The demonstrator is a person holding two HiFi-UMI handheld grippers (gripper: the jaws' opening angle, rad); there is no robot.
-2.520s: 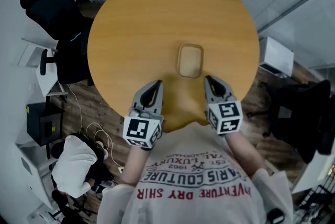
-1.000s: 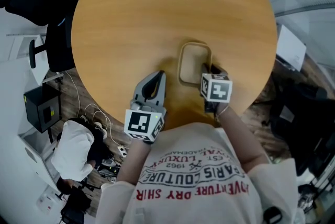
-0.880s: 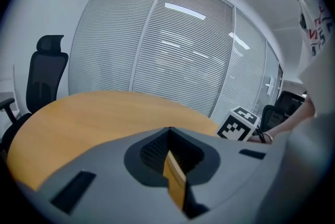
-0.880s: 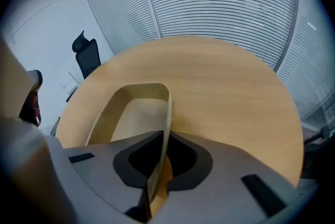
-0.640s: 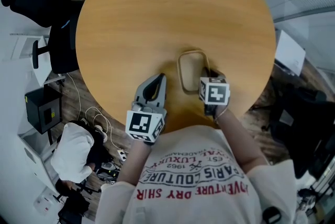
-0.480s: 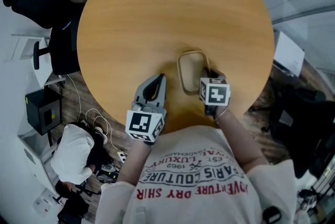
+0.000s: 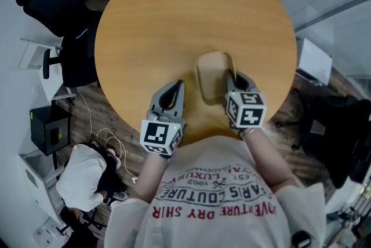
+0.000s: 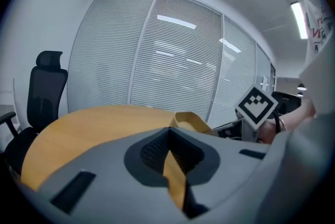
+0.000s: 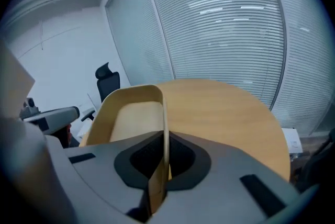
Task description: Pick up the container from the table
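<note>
Room: office with slatted blinds (image 9: 235, 34) along glass walls, and a black swivel chair (image 7: 55, 3) beside the table.
Table (image 7: 174, 9): round, with a bare yellow-brown wood top.
Shirt (image 7: 214, 194): pale; the red and dark print reads upside down from the head view as "ARIS COUTURE", "DRY SHIR", "LUXUR" and "1962".
Container (image 7: 213, 73): a tan, open-topped tub with rounded corners. It is over the near part of the table, tipped and carried by its right wall, and looks clear of the wood.
Right gripper (image 7: 235, 81): jaws pressed together on the container's thin right wall, which runs straight up between the pads in the right gripper view.
Left gripper (image 7: 175, 86): tips together with nothing between them, over the near table edge, just left of the container and apart from it.
Change: two and a half seconds ago the container lay flat on the table with both grippers short of it. A second ago the right gripper stood at its wall. Now the container looms larger and tilted in the head view. The left gripper has hardly shifted.
</note>
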